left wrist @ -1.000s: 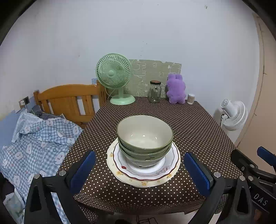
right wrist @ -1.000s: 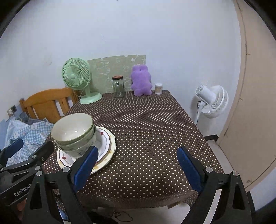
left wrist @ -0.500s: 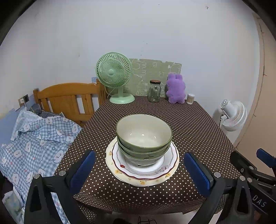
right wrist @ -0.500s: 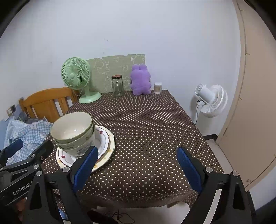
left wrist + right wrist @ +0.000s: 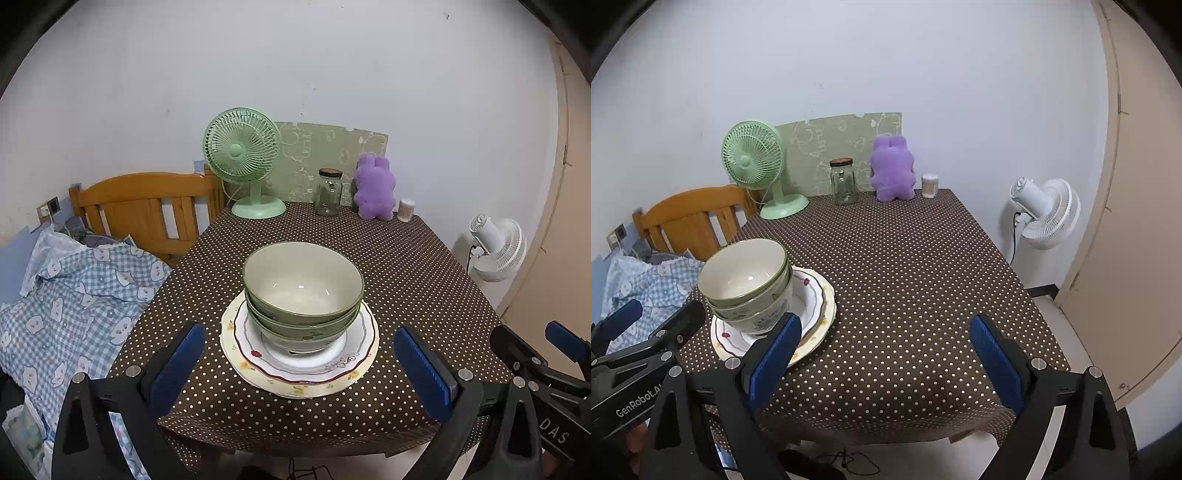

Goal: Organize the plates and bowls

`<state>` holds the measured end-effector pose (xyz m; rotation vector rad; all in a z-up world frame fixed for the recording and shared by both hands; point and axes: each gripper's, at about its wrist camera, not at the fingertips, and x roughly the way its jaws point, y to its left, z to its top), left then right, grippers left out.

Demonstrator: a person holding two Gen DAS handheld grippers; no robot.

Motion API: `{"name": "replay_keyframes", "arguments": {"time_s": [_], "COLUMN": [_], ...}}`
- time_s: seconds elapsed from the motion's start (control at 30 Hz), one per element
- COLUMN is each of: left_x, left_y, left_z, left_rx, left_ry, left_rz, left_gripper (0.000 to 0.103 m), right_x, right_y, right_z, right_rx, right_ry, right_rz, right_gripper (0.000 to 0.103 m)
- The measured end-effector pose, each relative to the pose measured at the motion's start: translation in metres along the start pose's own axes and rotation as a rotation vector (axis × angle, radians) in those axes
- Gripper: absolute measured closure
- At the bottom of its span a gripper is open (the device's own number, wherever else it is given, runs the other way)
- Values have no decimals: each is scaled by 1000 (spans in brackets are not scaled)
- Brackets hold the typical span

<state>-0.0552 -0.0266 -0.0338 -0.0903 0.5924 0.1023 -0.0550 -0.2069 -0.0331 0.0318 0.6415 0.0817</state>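
Three green bowls [image 5: 303, 291] sit nested on stacked plates [image 5: 354, 354] near the front of the dotted table [image 5: 406, 266]. The stack also shows in the right wrist view, bowls [image 5: 746, 280] on plates [image 5: 816, 306] at front left. My left gripper [image 5: 299, 365] is open and empty, held back just off the table's front edge with the stack between its blue pads. My right gripper [image 5: 882, 358] is open and empty, in front of the table's middle, right of the stack.
A green desk fan [image 5: 243, 158], a glass jar [image 5: 329, 192], a purple plush toy [image 5: 373, 192] and a small white container [image 5: 406, 210] stand along the far edge. A wooden bed frame [image 5: 147, 210] with checked bedding is left. A white floor fan [image 5: 1045, 210] stands right.
Both grippers have drawn back slightly from the table and stay open. The stack of bowls and plates has not moved.
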Motion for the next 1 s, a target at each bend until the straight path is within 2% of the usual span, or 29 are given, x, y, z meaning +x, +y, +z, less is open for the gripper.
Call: {"name": "replay_keyframes", "arguments": {"time_s": [1.0], "left_x": [-1], "left_y": [-3], "left_z": [-1], "left_rx": [7], "left_ry": [6], "left_rz": [-2], "left_gripper": [0], "right_x": [1], "right_y": [-5], "right_z": [0], "right_rx": [15], "right_ry": [20], "right_rz": [-24], "right_gripper": [9]}}
